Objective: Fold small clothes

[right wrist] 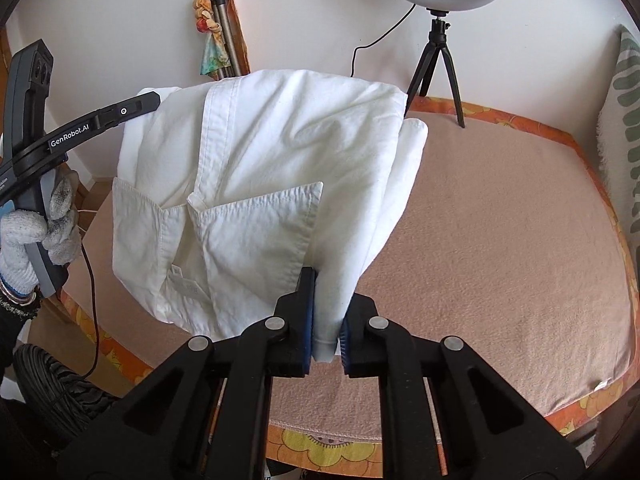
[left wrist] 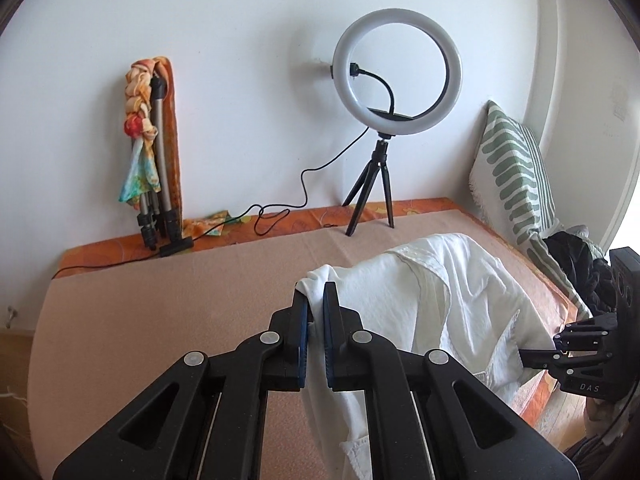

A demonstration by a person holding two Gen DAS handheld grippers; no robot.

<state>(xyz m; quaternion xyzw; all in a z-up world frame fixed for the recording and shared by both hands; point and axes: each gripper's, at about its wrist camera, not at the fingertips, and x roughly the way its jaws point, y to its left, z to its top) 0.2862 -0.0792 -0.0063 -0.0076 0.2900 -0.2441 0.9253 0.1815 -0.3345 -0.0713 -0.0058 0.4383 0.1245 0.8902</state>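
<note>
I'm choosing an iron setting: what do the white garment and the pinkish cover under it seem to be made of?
The white garment looks like a thin woven fabric, probably cotton: matte, finely creased, with crisp stitched hems and a sewn label. The pinkish cover looks like a soft napped textile, perhaps fleece or flannel: its surface is fuzzy, dull, with no visible weave.

Both views are bright with soft daylight, seemingly from the right, where the edge of the left wrist view blows out to white. The ring light (left wrist: 398, 71) looks pale rather than glaring. The wall (left wrist: 240, 60) is evenly lit, with a faint shadow behind the tripod (left wrist: 160, 152). The shirt (right wrist: 280, 168) is near overexposed, though its folds stay readable. Fisheye bending curves the bed (right wrist: 500, 240) edges, dark vignette fills the corners, and focus is sharp throughout.
</note>
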